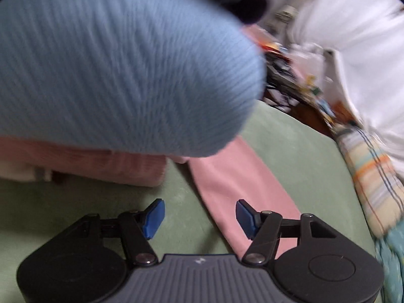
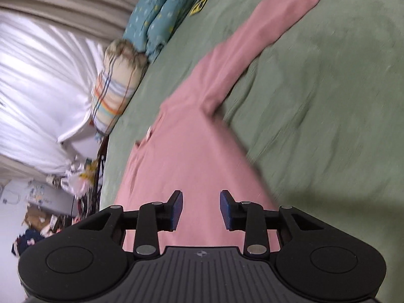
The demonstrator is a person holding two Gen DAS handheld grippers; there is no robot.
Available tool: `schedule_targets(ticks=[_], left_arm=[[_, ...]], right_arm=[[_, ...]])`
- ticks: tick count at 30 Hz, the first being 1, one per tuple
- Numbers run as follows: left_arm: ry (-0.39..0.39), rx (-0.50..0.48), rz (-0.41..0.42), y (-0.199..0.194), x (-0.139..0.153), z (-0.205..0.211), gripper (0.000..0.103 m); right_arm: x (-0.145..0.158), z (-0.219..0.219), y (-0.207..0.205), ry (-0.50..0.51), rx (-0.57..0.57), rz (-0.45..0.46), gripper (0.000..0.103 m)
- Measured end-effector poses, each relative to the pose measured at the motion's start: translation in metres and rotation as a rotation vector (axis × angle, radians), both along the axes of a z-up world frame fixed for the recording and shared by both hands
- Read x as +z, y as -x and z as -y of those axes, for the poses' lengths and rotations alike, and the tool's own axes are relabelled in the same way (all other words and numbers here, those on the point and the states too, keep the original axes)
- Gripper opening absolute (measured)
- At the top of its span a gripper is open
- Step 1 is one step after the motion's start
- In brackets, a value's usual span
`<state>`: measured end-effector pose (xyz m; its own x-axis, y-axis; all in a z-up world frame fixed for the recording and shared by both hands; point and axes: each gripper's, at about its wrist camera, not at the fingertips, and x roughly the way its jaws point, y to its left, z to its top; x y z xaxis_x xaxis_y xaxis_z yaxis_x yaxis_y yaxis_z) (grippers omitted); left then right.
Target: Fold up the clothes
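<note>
On the green bed (image 1: 290, 151), seen from the left wrist, a pink garment (image 1: 234, 184) lies flat, one long strip of it running under the left gripper (image 1: 200, 218), whose jaws stand apart with nothing between them. A blue ribbed sleeve (image 1: 121, 65), blurred, hangs above the garment and hides most of it. From the right wrist, the garment (image 2: 192, 151) spreads across the bed (image 2: 328, 101), one sleeve reaching away towards the bed's far edge. Above the garment's body the right gripper (image 2: 201, 209) has its jaws released, holding nothing. A striped pillow (image 2: 113, 96) sits at the bed's edge.
</note>
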<state>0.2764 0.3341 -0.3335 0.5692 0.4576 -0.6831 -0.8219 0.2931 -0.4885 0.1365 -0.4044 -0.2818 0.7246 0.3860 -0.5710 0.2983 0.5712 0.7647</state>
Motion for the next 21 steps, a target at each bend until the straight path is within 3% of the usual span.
schedule_targets(ticks=[3,4,5,7,12,15,16,17,18,21], left_arm=[[-0.047,0.047,-0.028,-0.019,0.0,-0.001,0.06],[-0.071,0.039,-0.046,-0.028,0.001,-0.001,0.038],[-0.087,0.028,-0.058,-0.033,0.002,0.0,0.006],[-0.185,0.019,-0.147,-0.045,0.01,0.004,0.003],[-0.261,-0.026,-0.242,-0.047,0.011,0.007,0.003],[-0.289,-0.085,-0.301,-0.045,0.013,0.015,0.011],[-0.293,-0.107,-0.312,-0.04,0.015,0.024,0.022],[-0.293,-0.119,-0.312,-0.036,0.017,0.029,0.036],[-0.282,-0.146,-0.285,-0.025,0.02,0.039,0.04],[-0.258,-0.251,-0.193,0.002,0.033,0.072,0.039]], right_arm=[[0.011,-0.011,0.002,0.033,0.03,0.007,0.032],[0.015,-0.014,0.002,0.042,0.038,0.009,0.032],[0.017,-0.015,0.002,0.045,0.043,0.008,0.032],[0.016,-0.019,-0.001,0.046,0.053,0.004,0.032],[0.008,-0.022,-0.003,0.074,0.057,-0.013,0.032],[0.001,-0.017,-0.002,0.094,0.04,-0.012,0.032],[0.0,-0.015,-0.002,0.103,0.037,-0.007,0.033],[-0.001,-0.013,-0.003,0.112,0.035,-0.002,0.034],[0.0,-0.011,-0.005,0.122,0.033,0.008,0.039],[0.004,-0.006,-0.017,0.177,0.051,0.051,0.039]])
